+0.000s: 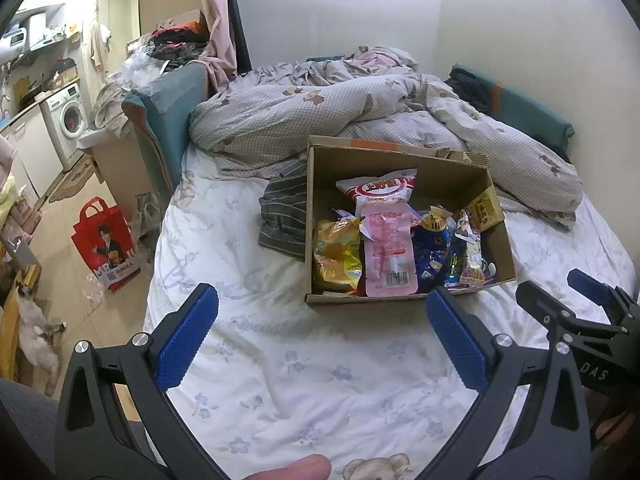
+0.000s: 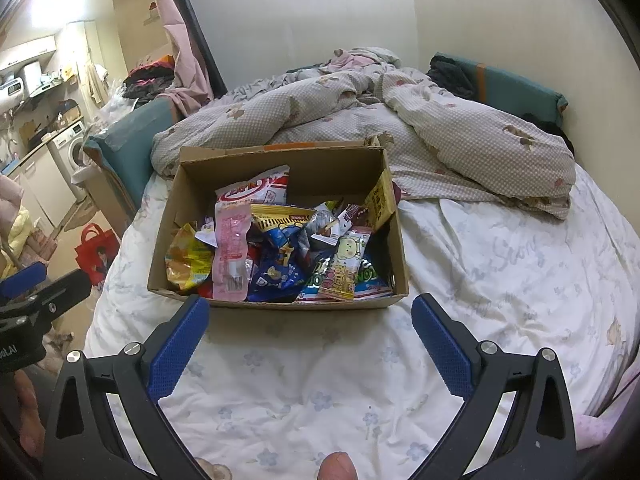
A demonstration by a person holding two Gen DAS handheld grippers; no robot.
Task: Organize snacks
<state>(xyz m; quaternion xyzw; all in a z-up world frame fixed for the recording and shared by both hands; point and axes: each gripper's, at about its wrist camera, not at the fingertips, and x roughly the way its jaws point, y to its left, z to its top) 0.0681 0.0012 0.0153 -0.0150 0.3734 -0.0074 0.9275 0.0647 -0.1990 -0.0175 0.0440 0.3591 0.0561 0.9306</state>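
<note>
Cardboard box (image 1: 404,168) of snack packets sits on the floral bedsheet (image 1: 280,360) ahead of the left gripper (image 1: 322,326), spread wide, holding nothing. Right wrist view: right gripper (image 2: 310,334) likewise gapes empty before the box (image 2: 280,160), pink packet (image 2: 231,248) inside.

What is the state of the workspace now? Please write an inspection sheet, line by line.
Surface: bed sheet, white with flowers, wrinkled.
Job's things: cardboard box open on the sheet, full of snack packets; pink packet on top, yellow packet at its left.
Clutter: striped cloth beside the box; blanket bunched behind it.
Grippers: left gripper and right gripper open, empty, before the box.
Cables: nothing seen.
Surroundings: red bag, washing machine.
</note>
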